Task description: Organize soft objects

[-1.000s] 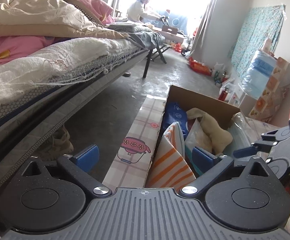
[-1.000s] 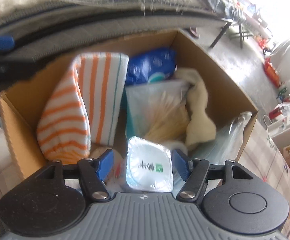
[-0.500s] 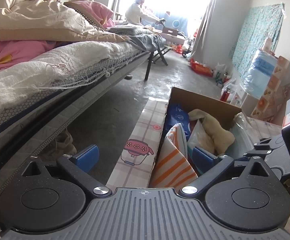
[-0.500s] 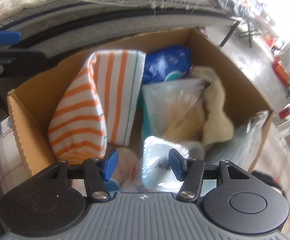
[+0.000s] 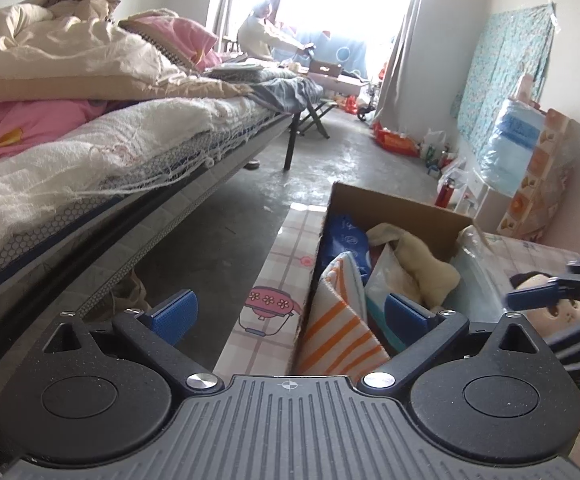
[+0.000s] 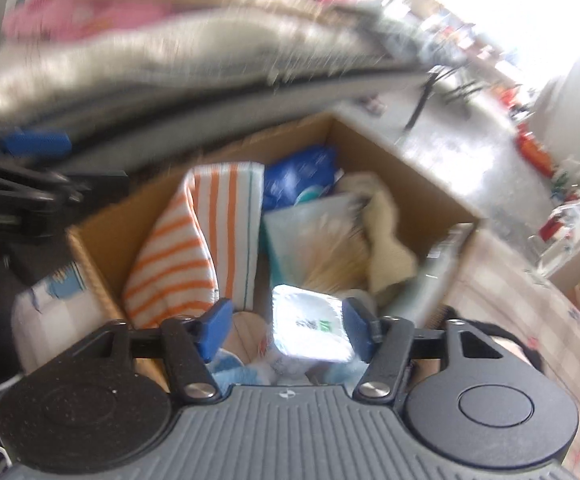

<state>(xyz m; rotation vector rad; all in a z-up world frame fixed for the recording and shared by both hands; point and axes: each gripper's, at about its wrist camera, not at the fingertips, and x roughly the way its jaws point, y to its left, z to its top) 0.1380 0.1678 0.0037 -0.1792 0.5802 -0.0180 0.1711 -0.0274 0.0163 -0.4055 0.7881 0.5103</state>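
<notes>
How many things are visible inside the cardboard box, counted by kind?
Striped orange-and-white cloth: 1
Cream cloth: 1
Blue packet: 1
Clear bag of pale sticks: 1
White shiny packet: 1
Total: 5; the blurred near corner may hide more.

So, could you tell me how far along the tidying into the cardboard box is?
Done: the striped towel, blue pack and cream cloth sit in the cardboard box. In hand: nothing; the right gripper is open around a white packet, and the left gripper is open. Left: the doll outside.
</notes>
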